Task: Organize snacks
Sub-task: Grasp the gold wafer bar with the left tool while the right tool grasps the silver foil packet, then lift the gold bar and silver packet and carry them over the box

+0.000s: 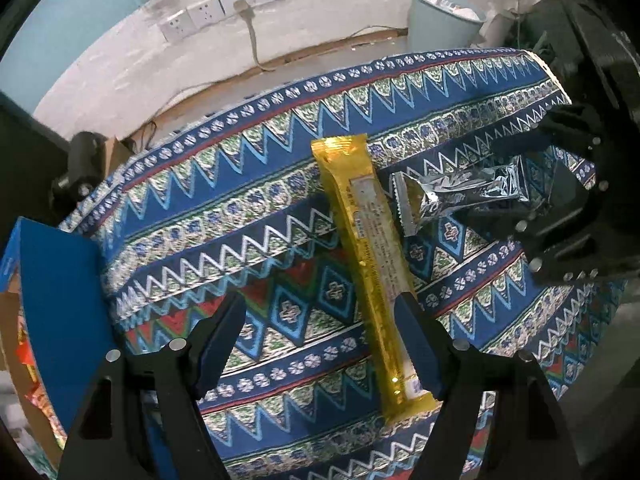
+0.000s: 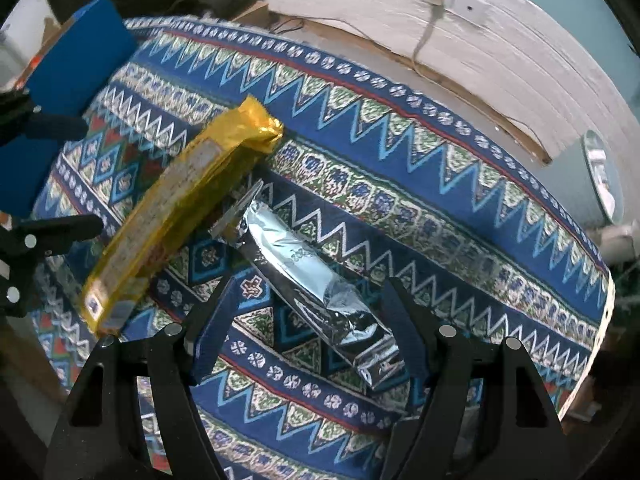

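A long gold snack packet (image 1: 370, 252) lies on the patterned cloth (image 1: 240, 208), its near end just inside the right finger of my open left gripper (image 1: 320, 320). A silver foil packet (image 1: 460, 194) lies beside it, between the open fingers of my right gripper (image 1: 532, 200). In the right wrist view the silver packet (image 2: 316, 288) lies between the open fingers of my right gripper (image 2: 308, 300), nearer the right finger. The gold packet (image 2: 180, 216) lies to its left, with my left gripper (image 2: 44, 184) around its near end.
A blue cardboard box (image 1: 60, 292) holding snack packets stands at the left edge of the cloth; it also shows in the right wrist view (image 2: 76, 68). Behind the table are a wall with sockets (image 1: 224, 8), a cable and a pale bin (image 1: 444, 20).
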The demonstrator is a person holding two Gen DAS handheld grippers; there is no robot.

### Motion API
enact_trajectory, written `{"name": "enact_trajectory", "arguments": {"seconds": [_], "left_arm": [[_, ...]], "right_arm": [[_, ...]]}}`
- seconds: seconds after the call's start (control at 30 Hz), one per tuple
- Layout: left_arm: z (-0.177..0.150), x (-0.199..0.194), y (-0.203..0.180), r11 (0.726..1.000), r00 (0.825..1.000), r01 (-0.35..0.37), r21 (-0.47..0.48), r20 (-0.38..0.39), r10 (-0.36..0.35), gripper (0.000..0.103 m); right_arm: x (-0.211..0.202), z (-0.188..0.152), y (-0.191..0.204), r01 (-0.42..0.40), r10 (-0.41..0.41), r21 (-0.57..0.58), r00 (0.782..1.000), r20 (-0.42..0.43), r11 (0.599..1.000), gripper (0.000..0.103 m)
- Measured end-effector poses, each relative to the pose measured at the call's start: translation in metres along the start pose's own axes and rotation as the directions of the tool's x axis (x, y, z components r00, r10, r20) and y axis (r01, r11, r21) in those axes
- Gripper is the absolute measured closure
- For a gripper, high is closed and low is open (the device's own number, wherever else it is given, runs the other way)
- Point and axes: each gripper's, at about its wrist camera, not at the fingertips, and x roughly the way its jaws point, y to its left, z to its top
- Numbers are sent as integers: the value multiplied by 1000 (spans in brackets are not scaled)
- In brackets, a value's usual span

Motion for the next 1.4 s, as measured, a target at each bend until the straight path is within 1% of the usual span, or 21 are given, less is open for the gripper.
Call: {"name": "enact_trajectory", "arguments": {"seconds": [0.13,0.17,0.2,0.27,0.3,0.33,0.37,0.4,0.47,0.53,0.6,0.77,0.83,0.97,1.0,1.1,1.13,1.17,1.2,1.33,1.4], "left_arm": [[5,7,-2,999,999,29,-18,-17,-29,25],[6,9,-2,999,999,38,-25,-21,-38,25],[8,10,-2,998,999,47,-30,-26,-48,25],[11,14,-8,998,998,58,-35,-35,-60,25],[11,16,-9,997,997,61,-37,-38,-63,24],[12,18,-10,997,997,63,-38,-41,-64,24],[13,19,-12,997,997,65,-37,-44,-67,23],[13,21,-13,997,997,68,-35,-46,-69,23],[13,26,-19,997,996,67,-31,-53,-69,22],[13,31,-22,997,996,66,-28,-64,-68,22],[13,36,-27,997,995,65,-28,-71,-67,22],[13,48,-39,998,995,54,-24,-77,-55,22],[15,54,-42,999,996,43,-18,-81,-44,22],[11,64,-47,998,995,54,-20,-86,-56,23],[10,66,-47,998,995,58,-21,-85,-59,25],[2,71,-41,998,996,62,-5,-60,-62,37],[0,71,-42,998,996,69,4,-57,-68,46],[-1,70,-43,997,996,74,9,-55,-74,58],[-2,69,-44,997,995,79,12,-54,-79,65],[-5,62,-48,998,998,53,30,-33,-52,73],[-7,59,-45,998,999,46,31,-27,-45,74]], "right_arm": [[11,-2,4,2,-3,-39,1000,-11,999,32],[14,-3,4,-1,1,-39,1000,-15,999,38],[18,-4,4,-5,5,-36,1000,-23,999,47],[22,-4,4,-8,7,-27,999,-37,1000,53],[23,-5,4,-10,9,-19,999,-34,1000,60],[24,-6,3,-28,28,-3,999,-39,1000,64],[24,-6,2,-43,44,13,998,-38,999,72],[24,-7,2,-64,65,32,997,-42,997,75],[25,-9,-2,-93,98,86,994,-57,992,75],[26,-10,-7,-102,111,134,992,-60,986,75],[24,-12,-13,-101,111,150,992,-56,983,75],[22,-10,-21,-73,78,149,996,-30,986,74],[23,-9,-17,-49,53,130,998,-26,990,74],[21,-10,-14,-23,27,154,999,-22,988,76],[20,-11,-15,-14,18,162,1000,-21,987,76],[16,-13,-15,-9,12,182,1000,-17,983,76],[14,-13,-16,-8,10,188,1000,-13,982,76],[11,-12,-15,-7,9,192,1000,-11,981,76],[5,-10,-10,-5,7,196,1000,-9,981,76],[-4,-6,-14,-13,12,222,1000,4,975,76],[-4,-6,-11,-9,7,225,1000,9,974,76]]}}
